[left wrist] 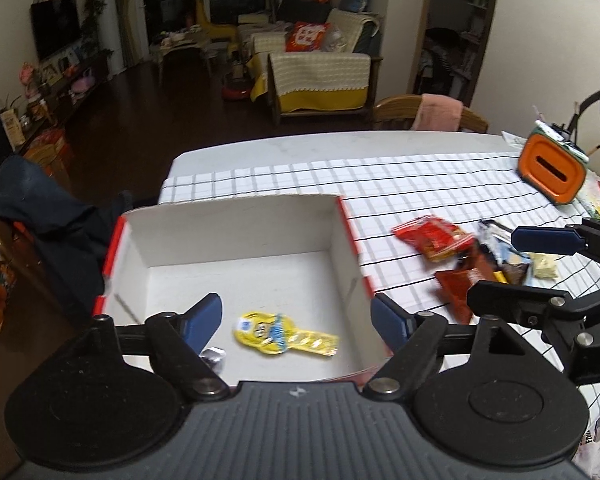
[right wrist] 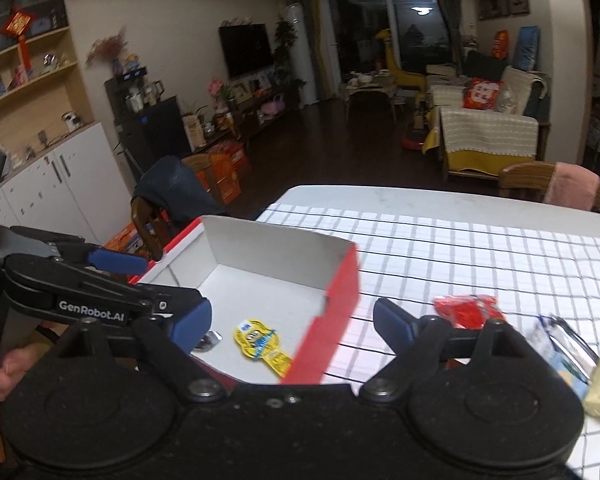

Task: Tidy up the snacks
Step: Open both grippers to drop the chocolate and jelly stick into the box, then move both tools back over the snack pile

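A yellow snack packet (left wrist: 285,334) is lying flat on the floor of the white box with red sides (left wrist: 236,236), and a small silver-wrapped piece (left wrist: 214,354) is seen beside it. The box is probably used to keep the snacks together. More snacks are still left in a pile (left wrist: 472,256) on the checked tablecloth (left wrist: 400,184), just beside the box, so the job is judged to be only begun. A red packet (right wrist: 470,312) is seen at the near edge of that pile. The left gripper (left wrist: 298,320) is held wide open over the box, with nothing gripped. The right gripper (right wrist: 292,320) is wide open too, and empty. "GenRobot.AI" can be read on the left gripper. The writing on the packets is too blurred to be read.
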Demonstrator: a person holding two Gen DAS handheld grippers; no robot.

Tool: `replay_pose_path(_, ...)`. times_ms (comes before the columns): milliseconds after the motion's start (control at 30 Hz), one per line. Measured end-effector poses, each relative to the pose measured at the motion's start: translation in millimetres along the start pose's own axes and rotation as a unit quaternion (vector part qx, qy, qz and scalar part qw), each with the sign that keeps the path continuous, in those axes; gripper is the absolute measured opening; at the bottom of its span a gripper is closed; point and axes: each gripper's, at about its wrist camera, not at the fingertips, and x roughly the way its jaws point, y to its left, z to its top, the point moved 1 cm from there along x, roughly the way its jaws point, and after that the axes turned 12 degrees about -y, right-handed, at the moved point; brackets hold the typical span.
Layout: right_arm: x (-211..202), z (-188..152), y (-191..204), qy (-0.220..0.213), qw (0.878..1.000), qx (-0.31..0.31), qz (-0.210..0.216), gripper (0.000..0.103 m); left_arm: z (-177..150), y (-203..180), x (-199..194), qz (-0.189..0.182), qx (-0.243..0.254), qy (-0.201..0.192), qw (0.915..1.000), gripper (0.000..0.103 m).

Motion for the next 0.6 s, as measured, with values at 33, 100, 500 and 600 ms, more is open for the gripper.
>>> replay_pose_path(33, -3.1, -1.3, -4.2, -0.003, 1.000, 0.003, -0.006, 0.094, 0.6, -7.3, 0.8, -0.003, 0.003, -0.001, 1.0000, 0.083)
replay_pose_path(100, -13.8, -3.9, -15.2, -0.010, 1.000, 0.007, -0.016, 0.098, 0.1, -21.5, 0.9, -0.011, 0.006, -0.004, 0.9999, 0.083)
replay_pose_path(500, -63.3, -36.5, -92.1, 0.002, 0.997, 0.005, -0.081, 0.103, -8.2, -107.9, 31.9, -0.067, 0.036, 0.000, 0.9971, 0.086)
replay_pose_path(600, -72.5, -44.3, -112.8, 0.009, 0.995, 0.010, -0.097, 0.103, -13.0, -129.4, 42.3, -0.086, 0.052, 0.007, 0.9949, 0.086)
